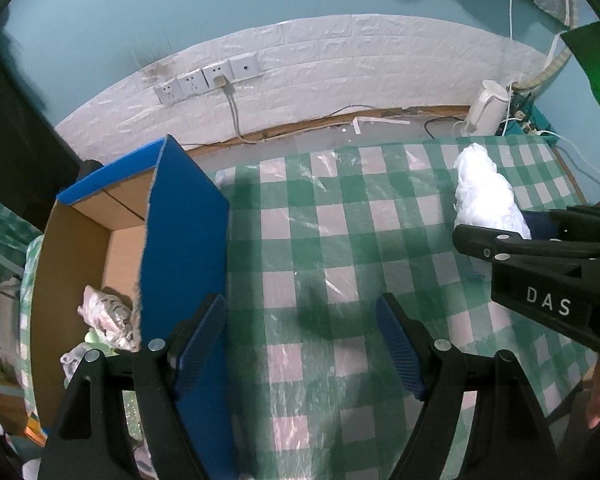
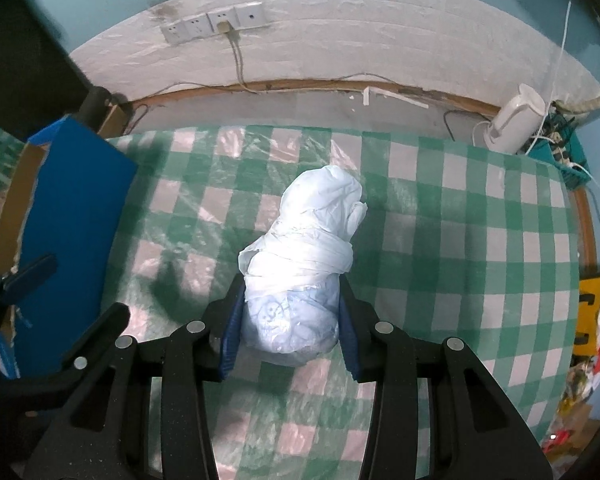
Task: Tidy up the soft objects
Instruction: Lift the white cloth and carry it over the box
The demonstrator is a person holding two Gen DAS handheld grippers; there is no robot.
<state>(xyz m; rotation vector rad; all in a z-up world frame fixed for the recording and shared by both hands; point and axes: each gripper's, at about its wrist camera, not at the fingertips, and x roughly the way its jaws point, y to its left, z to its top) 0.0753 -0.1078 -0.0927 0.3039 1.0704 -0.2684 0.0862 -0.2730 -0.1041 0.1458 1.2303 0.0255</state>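
Bundle of crumpled white and pale-blue plastic film point(image 2: 300, 276) sits between the blue pads of your right gripper point(image 2: 290, 332), which pinches its lower end above the green-and-white checked plastic-covered tablecloth point(image 2: 460, 240). Whether the bundle touches the cloth cannot be told. Your left gripper point(image 1: 300, 344) hangs spread and holds nothing, just beside the blue-sided cardboard box point(image 1: 184, 216) at the table's left edge. Inside that box a crumpled printed soft bundle point(image 1: 108, 316) already lies, so the sorting appears partly done. Carrying the white bundle across to the box remains; no other loose soft item shows on the cloth.
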